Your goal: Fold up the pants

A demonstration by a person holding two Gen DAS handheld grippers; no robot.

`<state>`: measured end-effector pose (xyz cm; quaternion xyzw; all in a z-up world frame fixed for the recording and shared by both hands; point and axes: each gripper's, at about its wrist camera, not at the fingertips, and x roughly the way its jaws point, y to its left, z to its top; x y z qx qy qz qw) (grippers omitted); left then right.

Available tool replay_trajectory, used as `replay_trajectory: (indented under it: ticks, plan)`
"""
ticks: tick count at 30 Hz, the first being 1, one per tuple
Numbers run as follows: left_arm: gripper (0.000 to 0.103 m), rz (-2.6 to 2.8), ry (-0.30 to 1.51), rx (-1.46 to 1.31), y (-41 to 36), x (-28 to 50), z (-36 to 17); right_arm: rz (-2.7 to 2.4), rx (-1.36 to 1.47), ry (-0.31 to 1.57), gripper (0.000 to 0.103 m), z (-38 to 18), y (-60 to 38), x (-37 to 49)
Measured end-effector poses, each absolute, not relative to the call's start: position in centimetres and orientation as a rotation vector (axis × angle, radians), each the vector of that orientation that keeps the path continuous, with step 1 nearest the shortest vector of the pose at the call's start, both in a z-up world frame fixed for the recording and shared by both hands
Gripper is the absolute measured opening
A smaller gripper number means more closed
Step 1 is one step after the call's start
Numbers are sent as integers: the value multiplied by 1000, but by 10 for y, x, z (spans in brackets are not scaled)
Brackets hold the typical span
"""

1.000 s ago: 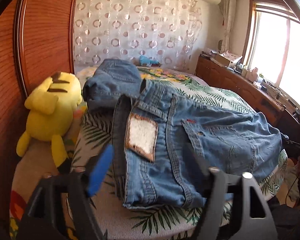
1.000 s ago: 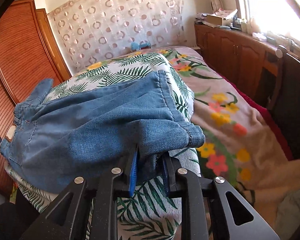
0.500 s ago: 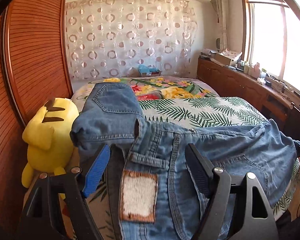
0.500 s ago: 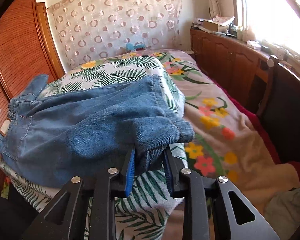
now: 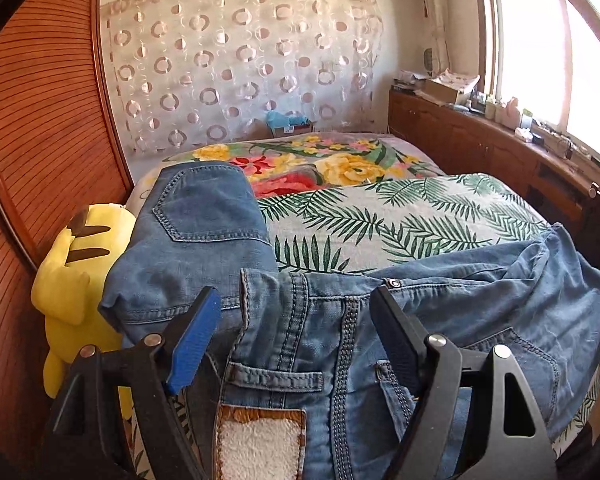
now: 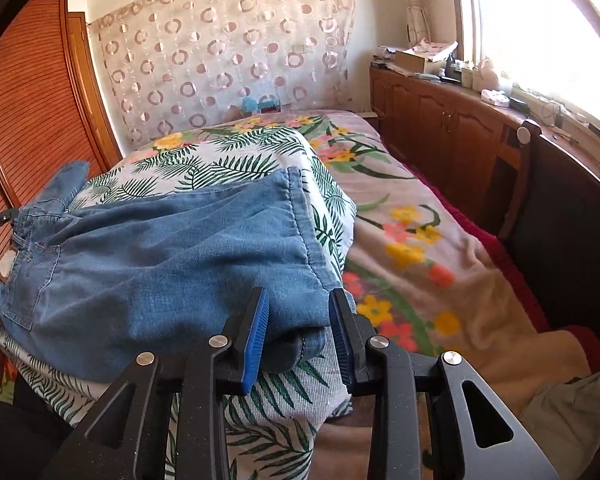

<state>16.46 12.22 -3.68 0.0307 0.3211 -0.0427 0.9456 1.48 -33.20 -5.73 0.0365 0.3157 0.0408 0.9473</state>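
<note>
Blue denim pants (image 6: 172,264) on bed: right hand-held gripper (image 6: 298,336) just opening, releasing folded hem; next, smoothing, left hand-held gripper (image 5: 296,340) unclenched.

The jeans (image 5: 440,320) run off the bottom edge of the left view, and their white patch (image 5: 260,446) is cut there too. The 2 black arms of the left gripper (image 5: 296,340) cover part of the waist. The jeans hide half of the yellow toy (image 5: 66,276), so its face cannot be seen. In the right view, the leg end sits between the fingers of the right gripper (image 6: 298,334), which have just been opening; the cloth under them is hidden. The small things on the shelf (image 6: 480,80) by the window are too tiny to tell. The blue thing (image 6: 256,104) by the curtain is too small to name.
</note>
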Motion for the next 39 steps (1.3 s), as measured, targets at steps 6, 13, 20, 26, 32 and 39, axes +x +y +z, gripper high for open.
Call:
replay_trajectory:
  ticks: [6, 13, 20, 26, 32, 39]
  plan:
    - [78, -68, 708, 48, 127, 182, -48, 101, 77, 639, 32, -60, -335, 18]
    - [56, -104, 745, 28, 130, 192, -65, 116, 91, 642, 34, -62, -338, 20]
    - [14, -125, 711, 27, 128, 183, -57, 117, 98, 655, 34, -64, -338, 22]
    - [10, -50, 621, -1, 136, 157, -31, 113, 108, 654, 34, -63, -337, 23]
    - [10, -20, 618, -18, 152, 151, -29, 98, 98, 648, 34, -58, -333, 22]
    - [11, -25, 643, -29, 151, 154, -39, 108, 85, 651, 34, -62, -329, 25]
